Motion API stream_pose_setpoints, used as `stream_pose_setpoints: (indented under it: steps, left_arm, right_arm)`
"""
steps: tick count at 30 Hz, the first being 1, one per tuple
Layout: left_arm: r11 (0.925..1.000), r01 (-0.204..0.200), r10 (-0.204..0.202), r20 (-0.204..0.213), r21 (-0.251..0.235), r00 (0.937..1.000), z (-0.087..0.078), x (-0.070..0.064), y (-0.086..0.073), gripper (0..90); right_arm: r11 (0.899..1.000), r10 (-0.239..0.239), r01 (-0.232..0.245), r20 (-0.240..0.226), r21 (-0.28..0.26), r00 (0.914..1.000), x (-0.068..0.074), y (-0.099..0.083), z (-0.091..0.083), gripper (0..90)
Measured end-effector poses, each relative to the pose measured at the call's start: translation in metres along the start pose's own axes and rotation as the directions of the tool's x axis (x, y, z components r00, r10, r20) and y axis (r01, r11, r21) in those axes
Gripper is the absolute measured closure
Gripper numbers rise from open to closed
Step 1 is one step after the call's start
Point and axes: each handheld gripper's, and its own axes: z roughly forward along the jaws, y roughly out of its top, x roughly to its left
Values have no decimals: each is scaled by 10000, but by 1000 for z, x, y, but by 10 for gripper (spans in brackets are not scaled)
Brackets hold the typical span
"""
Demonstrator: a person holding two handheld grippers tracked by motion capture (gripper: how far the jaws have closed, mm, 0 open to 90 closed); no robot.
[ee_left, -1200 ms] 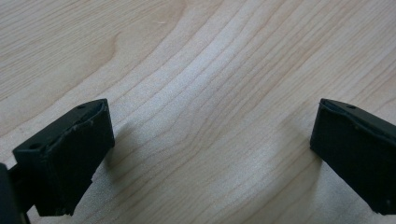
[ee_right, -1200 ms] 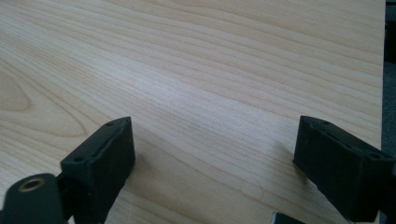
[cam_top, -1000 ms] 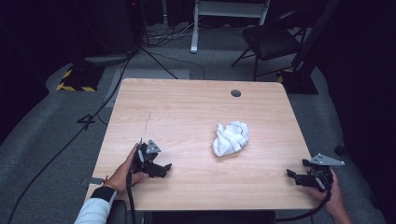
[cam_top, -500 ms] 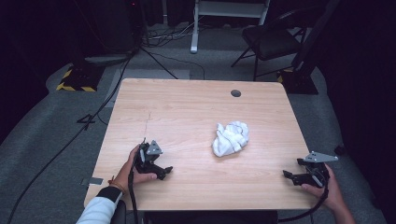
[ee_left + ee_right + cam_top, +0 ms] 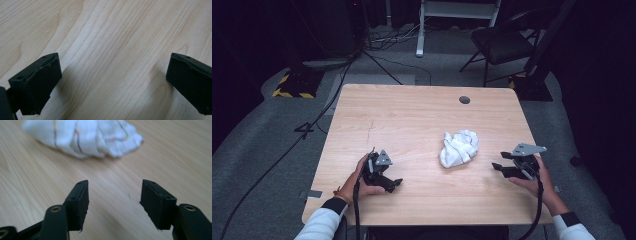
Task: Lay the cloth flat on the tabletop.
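Nothing yet done, judging from the layout: crumpled white cloth (image 5: 459, 148) lying untouched on the tabletop (image 5: 412, 120), right of centre and closer to the near edge than the far one, thin coloured stripes visible across its folds (image 5: 82, 135) in the right gripper view. Right tool (image 5: 502, 169) held near the right edge, pointing toward the cloth and still apart from it, jaws spread moderately wide with nothing between them (image 5: 113, 195). Left tool (image 5: 393, 184) resting toward the near left corner, well apart from the cloth, jaws spread very wide over bare wood (image 5: 113, 75), also holding nothing. Left to do, by the look of it: closing the gap to the cloth, gripping an edge or fold, and whatever handling follows, probably with both tools. Tabletop of pale wood grain, bare apart from the cloth and a small round dark cap (image 5: 464, 100) near the far edge toward the right corner. Around it, grey carpet, dark surroundings, cables trailing across the floor, a black chair (image 5: 502, 42) beyond the far right corner, a white stand (image 5: 457, 10) beyond the far edge, and a yellow-and-black striped block (image 5: 294, 85) on the floor off the far left corner.
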Motion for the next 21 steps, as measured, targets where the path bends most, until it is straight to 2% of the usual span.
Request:
stream_pose_setpoints:
  steps: [1, 5, 6, 9, 11, 12, 15, 16, 17, 18, 21]
  left_arm:
    - [10000, -44, 44, 40, -3, 10000, 2, -2, 2, 2]
    - [9995, -322, 322, 255, -4, 9992, 9, -7, 11, 3]
    - [9995, -322, 322, 255, -4, 9992, 9, -7, 11, 3]
    - [9989, -460, 459, 406, 3, 9981, 17, -11, 19, 3]
    - [9987, -507, 506, 445, 6, 9977, 19, -12, 22, 2]
    - [9983, -586, 586, 540, -19, 9968, 25, -16, 28, 3]
    - [9976, -693, 693, 605, -24, 9958, 31, -19, 35, 3]
    - [9976, -695, 694, 637, -6, 9956, 33, -21, 38, 3]
    - [9978, -658, 659, 619, -30, 9959, 36, -23, 41, 3]
    - [9977, -678, 678, 619, -22, 9958, 39, -25, 44, 3]
    - [9967, -808, 807, 743, -11, 9940, 50, -31, 56, 3]
  right_arm:
    - [9996, -266, 265, -82, -97, 9996, 4, 16, 12, 441]
    - [9991, -420, 418, -270, -97, 9988, 9, 33, 34, 455]
    - [9991, -420, 418, -270, -97, 9988, 9, 33, 34, 455]
    - [9995, -327, 326, -504, -21, 9982, 10, 40, 52, 467]
    - [9996, -287, 288, -546, 8, 9981, 10, 40, 55, 467]
    - [9995, -263, 273, -644, 140, 9976, 10, 41, 63, 489]
    - [9984, -391, 415, -595, 383, 9975, 13, 41, 71, 506]
    - [9979, -452, 482, -674, 443, 9967, 15, 42, 76, 591]
    - [9979, -452, 482, -674, 443, 9967, 15, 42, 76, 591]
    - [9961, -686, 721, -689, 507, 9953, 19, 43, 79, 672]
    - [9938, -994, 1029, -803, 411, 9918, 23, 42, 79, 771]
